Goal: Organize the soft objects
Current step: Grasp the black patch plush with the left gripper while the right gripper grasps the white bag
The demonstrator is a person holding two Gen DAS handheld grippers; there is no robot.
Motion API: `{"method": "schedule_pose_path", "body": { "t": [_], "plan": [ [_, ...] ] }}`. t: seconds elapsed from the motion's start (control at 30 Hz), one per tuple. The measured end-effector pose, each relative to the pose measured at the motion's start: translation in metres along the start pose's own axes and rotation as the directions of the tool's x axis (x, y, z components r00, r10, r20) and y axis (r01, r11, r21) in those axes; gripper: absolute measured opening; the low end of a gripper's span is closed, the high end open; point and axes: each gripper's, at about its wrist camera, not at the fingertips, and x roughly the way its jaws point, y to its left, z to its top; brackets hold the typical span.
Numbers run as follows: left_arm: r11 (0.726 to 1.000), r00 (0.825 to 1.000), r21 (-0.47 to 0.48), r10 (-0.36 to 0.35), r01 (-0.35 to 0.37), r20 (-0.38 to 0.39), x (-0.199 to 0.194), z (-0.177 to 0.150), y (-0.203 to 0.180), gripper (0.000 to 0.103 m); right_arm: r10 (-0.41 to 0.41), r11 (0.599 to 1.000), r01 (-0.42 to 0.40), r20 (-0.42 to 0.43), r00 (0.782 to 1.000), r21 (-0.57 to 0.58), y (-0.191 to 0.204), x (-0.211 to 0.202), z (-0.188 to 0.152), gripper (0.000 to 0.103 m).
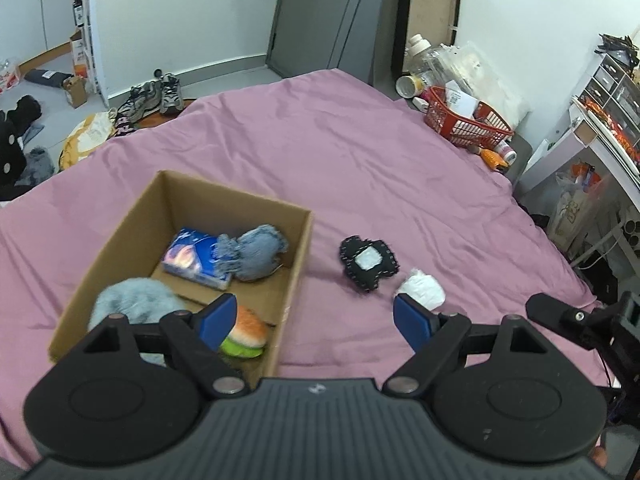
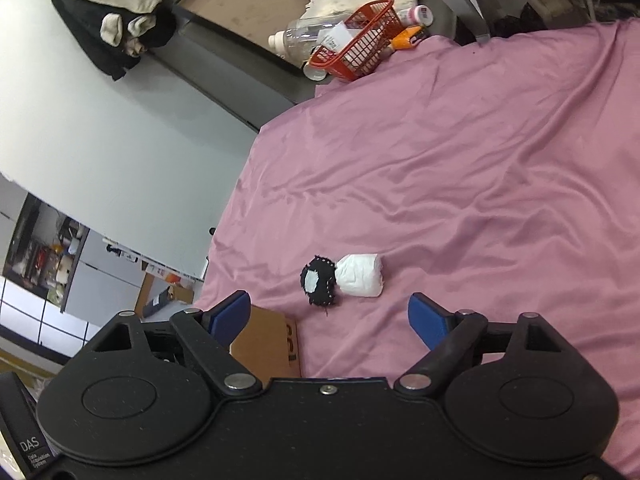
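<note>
A cardboard box sits on a pink bedsheet. Inside it lie a blue tissue pack, a blue knitted piece, a grey fluffy toy and a burger plush. To the right of the box, on the sheet, rest a black stitched cushion and a white soft bundle. My left gripper hovers open over the box's right wall, nothing between its blue pads. My right gripper is open too, just short of the black cushion and the white bundle, which touch each other.
A red basket with bottles and jars stands at the bed's far right corner. Shelves and bags crowd the right side. Shoes and clothes lie on the floor at the left. A corner of the box shows under my right gripper.
</note>
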Motion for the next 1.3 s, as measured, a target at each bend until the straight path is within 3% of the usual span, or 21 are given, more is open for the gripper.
{"method": "schedule_pose_path", "body": {
  "t": [0.1, 0.47, 0.83, 1.1, 1.3],
  "plan": [
    [1.0, 1.0, 0.006, -0.017, 0.017, 0.004, 0.007, 0.005, -0.011, 0.084, 0.004, 0.999, -0.004, -0.004, 1.0, 0.032, -0.007, 0.006, 0.004, 0.077],
    [1.0, 0.999, -0.009, -0.031, 0.03, -0.045, 0.052, 0.02, -0.036, 0.08, 0.021, 0.993, -0.018, -0.028, 0.999, 0.116, -0.022, 0.043, 0.012, 0.071],
    [0.998, 0.994, -0.069, -0.002, -0.005, -0.106, 0.107, 0.036, -0.045, 0.074, 0.039, 0.975, -0.025, -0.061, 0.997, 0.222, -0.04, 0.079, 0.014, 0.061],
    [0.993, 0.987, -0.026, 0.11, -0.113, -0.114, 0.132, 0.037, -0.074, 0.072, 0.014, 0.973, 0.011, -0.102, 0.995, 0.231, -0.043, 0.101, 0.01, 0.059],
    [0.99, 0.983, -0.042, 0.125, -0.132, -0.138, 0.148, 0.029, -0.082, 0.068, -0.005, 0.974, 0.033, -0.122, 0.992, 0.226, -0.051, 0.109, 0.012, 0.051]
  ]
}}
